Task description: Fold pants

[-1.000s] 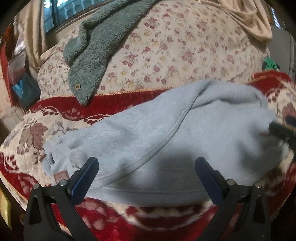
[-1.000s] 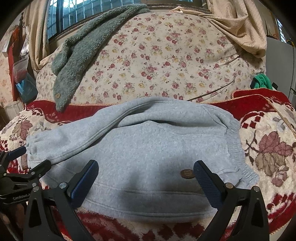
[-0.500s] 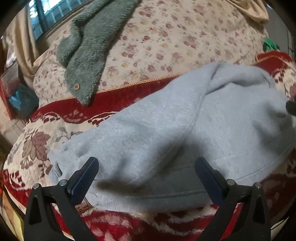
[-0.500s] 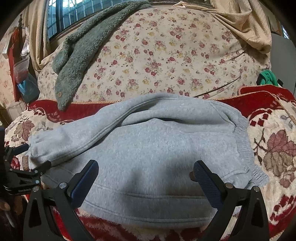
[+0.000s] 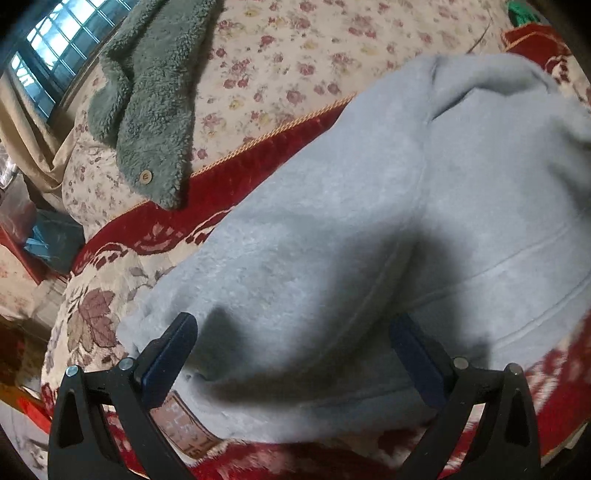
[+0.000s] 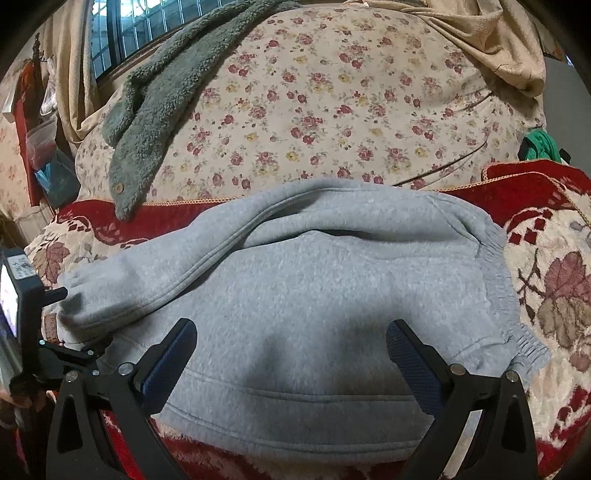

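Grey fleece pants (image 6: 314, 295) lie folded across a red and cream patterned blanket (image 6: 554, 280), waistband elastic at the right, cuffs at the left. They fill the left wrist view (image 5: 369, 229) too. My right gripper (image 6: 291, 354) is open and empty, its jaws wide over the pants' near edge. My left gripper (image 5: 295, 354) is open and empty over the cuff end; its body shows at the left of the right wrist view (image 6: 29, 314).
A floral quilt (image 6: 332, 110) rises behind the pants. A grey-green fleece garment (image 6: 159, 110) with a button hangs over it. Beige cloth (image 6: 498, 44) is at the top right, a green item (image 6: 541, 146) at the right, a window (image 6: 129, 26) behind.
My left gripper has moved in closer and tilted over the cuff end of the pants. My right gripper has dropped slightly closer to the pants. Both stay open.
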The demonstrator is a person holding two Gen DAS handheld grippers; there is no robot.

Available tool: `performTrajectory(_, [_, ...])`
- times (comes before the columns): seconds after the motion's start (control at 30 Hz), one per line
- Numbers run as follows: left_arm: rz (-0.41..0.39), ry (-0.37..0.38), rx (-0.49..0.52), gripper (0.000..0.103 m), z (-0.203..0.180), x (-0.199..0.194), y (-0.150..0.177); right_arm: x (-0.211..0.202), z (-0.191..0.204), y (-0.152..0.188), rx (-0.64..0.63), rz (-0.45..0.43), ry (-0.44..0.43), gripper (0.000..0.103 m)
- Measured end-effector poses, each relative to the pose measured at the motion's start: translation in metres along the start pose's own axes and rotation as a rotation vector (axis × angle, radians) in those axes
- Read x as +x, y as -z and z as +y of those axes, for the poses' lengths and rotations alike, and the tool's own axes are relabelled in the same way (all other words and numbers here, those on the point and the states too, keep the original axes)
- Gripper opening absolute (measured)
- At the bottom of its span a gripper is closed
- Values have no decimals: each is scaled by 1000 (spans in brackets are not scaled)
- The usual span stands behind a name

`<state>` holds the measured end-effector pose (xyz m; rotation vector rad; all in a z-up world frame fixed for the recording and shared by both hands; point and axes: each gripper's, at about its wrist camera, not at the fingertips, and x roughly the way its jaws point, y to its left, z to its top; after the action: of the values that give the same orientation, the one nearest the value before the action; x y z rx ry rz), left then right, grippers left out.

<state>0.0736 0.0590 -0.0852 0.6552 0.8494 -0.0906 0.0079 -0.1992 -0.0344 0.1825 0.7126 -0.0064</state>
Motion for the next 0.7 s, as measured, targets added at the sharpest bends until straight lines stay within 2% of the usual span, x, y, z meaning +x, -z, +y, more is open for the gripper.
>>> performTrajectory(0.13, [-1, 9, 9, 103, 5, 8, -1, 3, -1, 0, 3, 5, -14, 103])
performTrajectory(0.17, [-6, 13, 13, 98, 5, 8, -1, 5, -1, -1, 1, 6, -18, 103])
performTrajectory(0.23, [-16, 33, 17, 81, 5, 7, -1, 7, -4, -3, 1, 6, -27, 103])
performTrajectory(0.3, [-18, 75, 9, 51, 5, 6, -1, 11, -10, -6, 15, 6, -40, 103])
performTrajectory(0.37, [-26, 108, 7, 35, 2, 4, -2, 17, -19, -10, 45, 13, -55, 103])
performTrajectory(0.4, [-33, 109, 5, 31, 2, 2, -2, 20, -23, -12, 62, 19, -66, 103])
performTrajectory(0.57, [-36, 177, -58, 18, 14, 2, -3, 41, -49, -30, 110, 34, -108, 103])
performTrajectory(0.7, [-42, 219, -94, 14, 24, 0, -5, 60, -73, -49, 212, 63, -163, 103])
